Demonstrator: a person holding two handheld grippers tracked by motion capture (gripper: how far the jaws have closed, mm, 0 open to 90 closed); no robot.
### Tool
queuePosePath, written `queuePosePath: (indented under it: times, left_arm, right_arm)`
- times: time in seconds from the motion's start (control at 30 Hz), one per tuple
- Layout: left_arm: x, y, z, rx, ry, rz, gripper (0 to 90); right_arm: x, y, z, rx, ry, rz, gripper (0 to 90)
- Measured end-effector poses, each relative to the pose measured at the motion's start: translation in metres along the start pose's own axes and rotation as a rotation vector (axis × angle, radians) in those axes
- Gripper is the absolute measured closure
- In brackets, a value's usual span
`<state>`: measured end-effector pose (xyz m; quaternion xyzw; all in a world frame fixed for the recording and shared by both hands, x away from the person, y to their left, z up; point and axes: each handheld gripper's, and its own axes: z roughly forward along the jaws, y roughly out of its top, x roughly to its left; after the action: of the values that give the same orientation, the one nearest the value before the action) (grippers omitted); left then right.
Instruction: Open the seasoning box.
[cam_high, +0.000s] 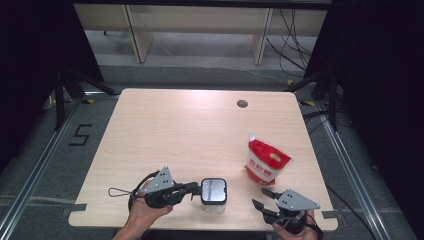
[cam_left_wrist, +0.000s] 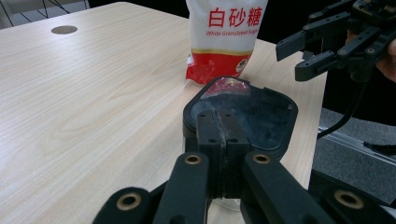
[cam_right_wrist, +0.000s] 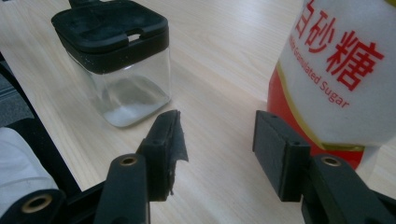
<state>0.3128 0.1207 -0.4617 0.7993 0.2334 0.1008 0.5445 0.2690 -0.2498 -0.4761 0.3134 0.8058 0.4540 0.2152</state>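
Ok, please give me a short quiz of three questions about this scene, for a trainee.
1. True or false: the sugar bag lies flat on the table.
2. Which gripper has open jaws? A) left gripper B) right gripper C) both
3. What colour is the lid of the glass jar?

Key: 1 false, it stands upright; 2 B; 3 black.

Clear square jar (cam_high: 214, 192) with black lid sitting upright near tabletop's front edge, red-white sugar bag (cam_high: 266, 161) standing upright toward right edge
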Motion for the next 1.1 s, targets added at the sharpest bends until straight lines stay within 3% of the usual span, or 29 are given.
queuePosePath:
  times: [0.03,0.2,0.27,0.37,0.53,0.57,0.63,0.67,0.73,0.77,0.8,0.87,1.0,1.1]
  left_arm:
    - [0.0,0.0,0.001,-0.002,-0.001,0.001,89.1]
    - [-0.003,-0.001,0.003,0.01,-0.006,0.006,89.1]
    - [-0.003,-0.001,0.003,0.01,-0.005,0.009,89.1]
    - [-0.003,-0.001,0.002,0.008,-0.005,0.006,89.1]
    - [-0.002,-0.002,0.003,0.002,-0.008,0.016,89.1]
    - [-0.002,-0.001,0.003,0.003,-0.008,0.017,89.1]
    - [-0.002,-0.002,0.003,0.004,-0.008,0.016,89.1]
    - [-0.003,-0.002,0.003,0.003,-0.002,-0.008,89.1]
    - [-0.004,-0.003,0.003,-0.005,-0.002,-0.015,89.1]
    - [-0.003,-0.003,0.003,-0.005,-0.004,-0.011,89.1]
    - [-0.002,-0.002,0.003,-0.001,-0.008,0.017,89.1]
    - [-0.003,-0.003,0.003,-0.006,0.0,-0.007,89.1]
    - [-0.003,-0.003,0.003,-0.004,-0.001,-0.013,89.1]
    - [-0.001,-0.003,0.002,-0.004,-0.008,0.017,89.1]
  right_arm:
    - [0.001,0.001,0.0,0.002,0.004,0.014,53.1]
    - [0.002,0.004,0.003,-0.024,0.016,-0.019,57.2]
    - [0.005,0.006,0.003,-0.014,0.017,0.001,59.1]
    - [0.006,0.008,0.006,-0.034,0.033,-0.038,63.2]
    - [0.011,0.013,0.008,-0.047,0.045,-0.048,69.5]
    - [0.011,0.014,0.009,-0.059,0.044,-0.083,70.9]
    - [0.014,0.015,0.011,-0.055,0.068,-0.057,73.2]
    - [0.015,0.016,0.012,-0.054,0.071,-0.068,74.2]
    - [0.017,0.017,0.015,-0.056,0.09,-0.073,75.7]
    - [0.018,0.018,0.015,-0.051,0.088,-0.077,76.7]
    - [0.02,0.018,0.017,-0.057,0.091,-0.079,77.3]
    - [0.022,0.019,0.018,-0.043,0.105,-0.082,78.7]
    - [0.025,0.021,0.024,-0.032,0.127,-0.1,80.9]
    - [0.028,0.022,0.027,-0.026,0.144,-0.103,82.0]
